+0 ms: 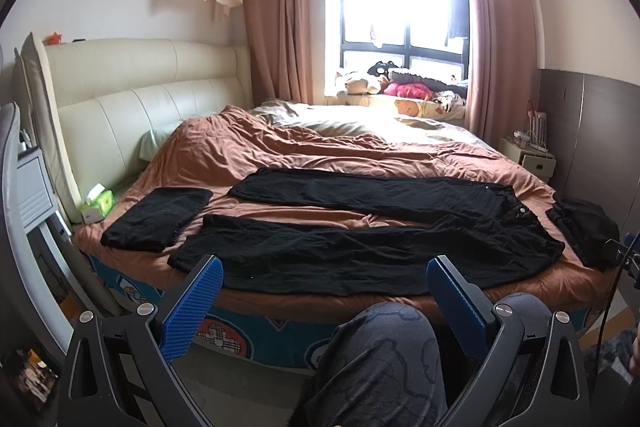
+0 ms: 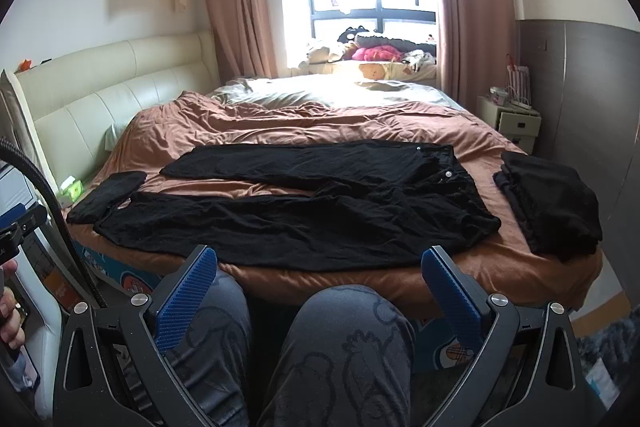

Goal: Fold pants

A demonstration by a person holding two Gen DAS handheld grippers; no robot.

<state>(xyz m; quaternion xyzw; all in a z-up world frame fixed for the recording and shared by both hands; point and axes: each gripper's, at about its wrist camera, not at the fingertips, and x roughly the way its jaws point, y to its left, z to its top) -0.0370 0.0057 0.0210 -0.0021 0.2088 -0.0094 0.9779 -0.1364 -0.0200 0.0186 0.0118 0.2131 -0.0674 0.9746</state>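
**Black pants lying spread on the bed, both grippers wide**

The black pants (image 1: 360, 227) are lying flat near the front edge of the bed (image 1: 500, 287), on a brown duvet (image 1: 280, 147), with the two legs pointing left and the waist at the right. A folded black garment (image 1: 158, 219) is resting just beside the leg ends, and another folded black pile (image 2: 548, 203) is sitting right of the waist. The left hand-held gripper (image 1: 324, 277) and the right hand-held gripper (image 2: 320, 267) are both hanging before the bed, jaws wide apart, holding nothing, above the person's knees (image 2: 344, 327).
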